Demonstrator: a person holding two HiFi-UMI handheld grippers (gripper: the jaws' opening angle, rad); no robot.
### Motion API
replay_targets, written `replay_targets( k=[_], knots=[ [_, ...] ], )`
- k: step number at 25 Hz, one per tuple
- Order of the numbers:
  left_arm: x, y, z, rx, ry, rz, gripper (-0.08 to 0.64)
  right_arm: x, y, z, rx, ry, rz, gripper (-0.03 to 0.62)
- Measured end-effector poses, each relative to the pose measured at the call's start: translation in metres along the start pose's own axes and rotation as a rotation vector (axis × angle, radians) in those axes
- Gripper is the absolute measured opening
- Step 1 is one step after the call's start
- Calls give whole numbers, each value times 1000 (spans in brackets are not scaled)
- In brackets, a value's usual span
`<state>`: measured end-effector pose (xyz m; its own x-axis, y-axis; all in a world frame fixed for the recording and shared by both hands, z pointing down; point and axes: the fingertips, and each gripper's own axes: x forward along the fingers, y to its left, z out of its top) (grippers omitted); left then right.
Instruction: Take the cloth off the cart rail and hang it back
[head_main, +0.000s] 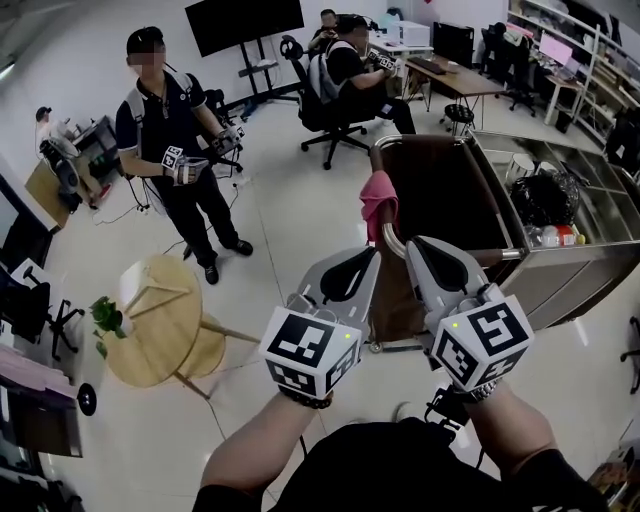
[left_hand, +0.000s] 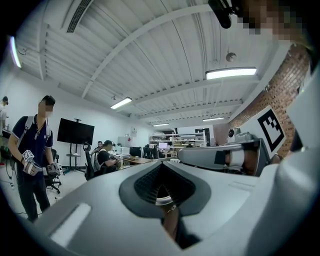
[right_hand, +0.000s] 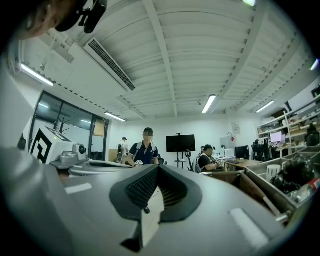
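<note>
A pink cloth (head_main: 378, 202) hangs over the curved metal rail (head_main: 392, 236) at the near end of a steel cart (head_main: 560, 262). My left gripper (head_main: 371, 254) is shut and empty, its tip just below and left of the cloth. My right gripper (head_main: 413, 244) is shut and empty too, close beside the rail and right of the cloth. Neither touches the cloth. In the left gripper view the shut gripper (left_hand: 161, 166) points across the room, and no cloth shows. In the right gripper view the gripper (right_hand: 158, 168) is shut, with the cart (right_hand: 260, 181) to its right.
A round wooden table (head_main: 158, 322) with a small plant (head_main: 107, 317) stands to the left. A person (head_main: 172, 140) holding grippers stands beyond it. Seated people (head_main: 345, 70) work at a desk behind the cart. The cart's top tray holds a black bag (head_main: 545, 198) and bottles (head_main: 558, 236).
</note>
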<state>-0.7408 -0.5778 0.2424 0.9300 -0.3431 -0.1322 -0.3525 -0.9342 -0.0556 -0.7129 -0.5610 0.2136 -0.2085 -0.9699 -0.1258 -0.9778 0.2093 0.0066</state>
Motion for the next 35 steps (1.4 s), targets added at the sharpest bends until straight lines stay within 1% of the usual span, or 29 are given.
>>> replay_targets(
  k=[7,9,12,20,25,29,35],
  knots=[
    [17,-25,1,7,-14,21,3,-21,-15,-6,-7,-13,42,0],
    [22,-34,0,-4,-16,27,3,-30,-19,-7,-14,-9,52,0],
    [29,-50,1,-14,-12,33,3,-45,-26,-4,-19,-8,55,0],
    [36,-73,3,0,-16,58,3,-69,-39,-1,-9,-23,67,0],
    [31,-88,4,-2,-19,74,3,-85,-36,2,-19,-27,82,0],
    [25,-98,3,14,-17,63,3,-96,-29,3,-27,-28,89,0],
    [15,-107,13,6,-25,70,3,-107,-17,13,-38,-30,92,0]
  ],
)
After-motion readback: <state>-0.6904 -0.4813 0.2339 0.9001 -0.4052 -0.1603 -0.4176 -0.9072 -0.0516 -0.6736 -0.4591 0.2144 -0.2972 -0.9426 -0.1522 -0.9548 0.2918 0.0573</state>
